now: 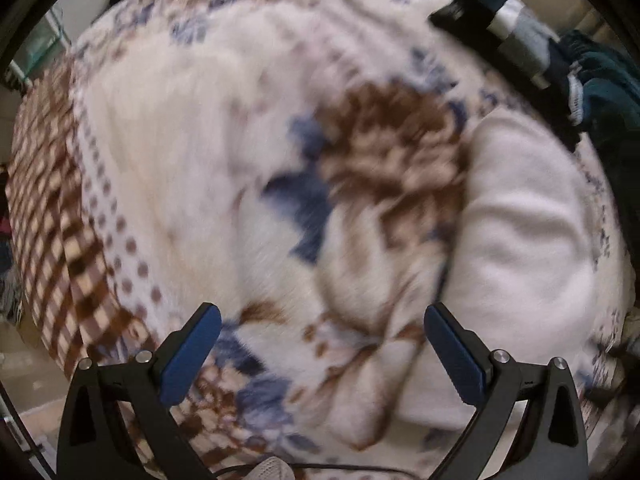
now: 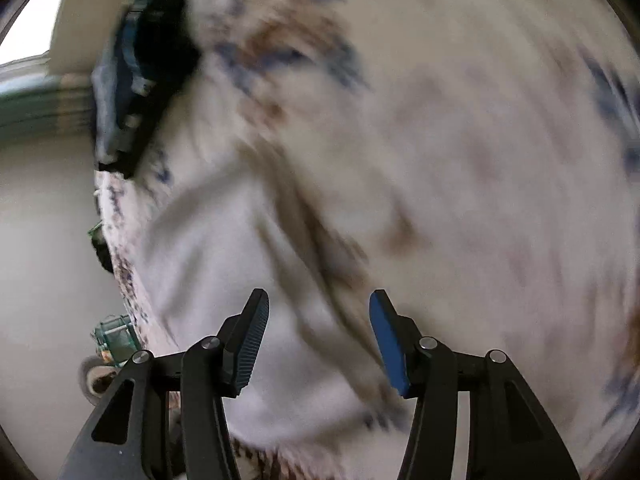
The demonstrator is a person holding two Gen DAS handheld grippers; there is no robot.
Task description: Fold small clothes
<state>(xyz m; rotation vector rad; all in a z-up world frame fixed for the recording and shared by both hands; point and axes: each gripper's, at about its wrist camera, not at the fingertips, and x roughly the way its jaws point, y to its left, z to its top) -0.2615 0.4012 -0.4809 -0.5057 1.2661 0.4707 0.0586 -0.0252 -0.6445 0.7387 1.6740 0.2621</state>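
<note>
Over the floral brown-and-blue fleece blanket (image 1: 248, 152) | my left gripper (image 1: 320, 354) jaws wide apart, empty | my right gripper (image 2: 318, 342) jaws apart, empty | plain white folded cloth (image 1: 520, 240) lies on blanket, right of left gripper | dark teal garments (image 1: 600, 88) piled at far right edge | views blurred

Both grippers, wrist views.
Left gripper (image 1: 322, 328): jaws spread wide, blue pads (image 1: 192, 354) facing inward, nothing between them. Right gripper (image 2: 318, 316): jaws parted more narrowly, likewise empty; view blurred.
</note>
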